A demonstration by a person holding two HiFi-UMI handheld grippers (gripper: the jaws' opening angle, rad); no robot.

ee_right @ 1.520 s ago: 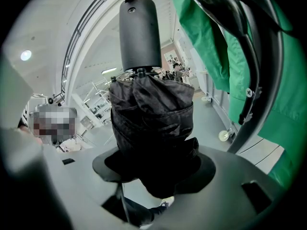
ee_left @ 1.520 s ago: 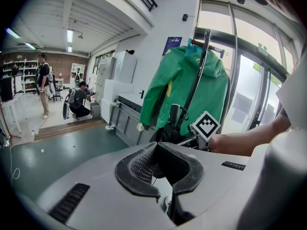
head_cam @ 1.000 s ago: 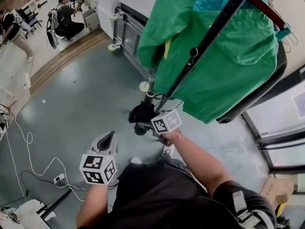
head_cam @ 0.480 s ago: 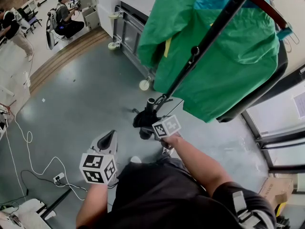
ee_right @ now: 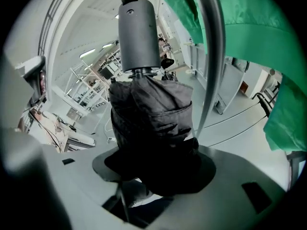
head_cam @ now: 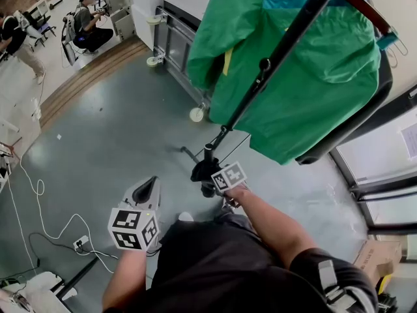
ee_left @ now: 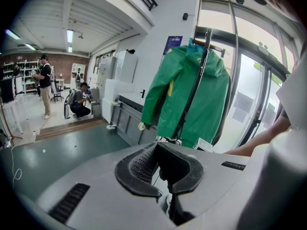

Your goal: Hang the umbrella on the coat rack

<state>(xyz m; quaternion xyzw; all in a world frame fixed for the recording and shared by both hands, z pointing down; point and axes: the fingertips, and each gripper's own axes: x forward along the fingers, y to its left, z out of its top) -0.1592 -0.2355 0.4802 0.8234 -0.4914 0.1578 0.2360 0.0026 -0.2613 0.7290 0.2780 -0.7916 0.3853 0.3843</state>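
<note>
My right gripper [head_cam: 210, 175] is shut on a folded black umbrella [head_cam: 203, 169], held low beside the foot of the coat rack. In the right gripper view the umbrella [ee_right: 148, 123] fills the jaws, its grey handle [ee_right: 139, 32] pointing up. The rack's black pole [head_cam: 280, 51] slants up to the top right and carries a green jacket [head_cam: 293, 77]; both the pole [ee_left: 194, 90] and the jacket [ee_left: 187, 95] stand ahead in the left gripper view. My left gripper [head_cam: 148, 188] hangs lower left, away from the rack; its jaws [ee_left: 160, 162] are shut with nothing between them.
A grey cabinet [head_cam: 176, 38] stands behind the rack, with a white castor [head_cam: 197, 115] near it. Glass doors [head_cam: 384, 175] line the right side and a cardboard box [head_cam: 378, 259] lies at the lower right. A white cable [head_cam: 39, 194] loops over the floor at left. People [head_cam: 88, 25] are far off.
My right gripper has drawn the umbrella a little lower and nearer to me, away from the jacket. The left gripper has barely moved.
</note>
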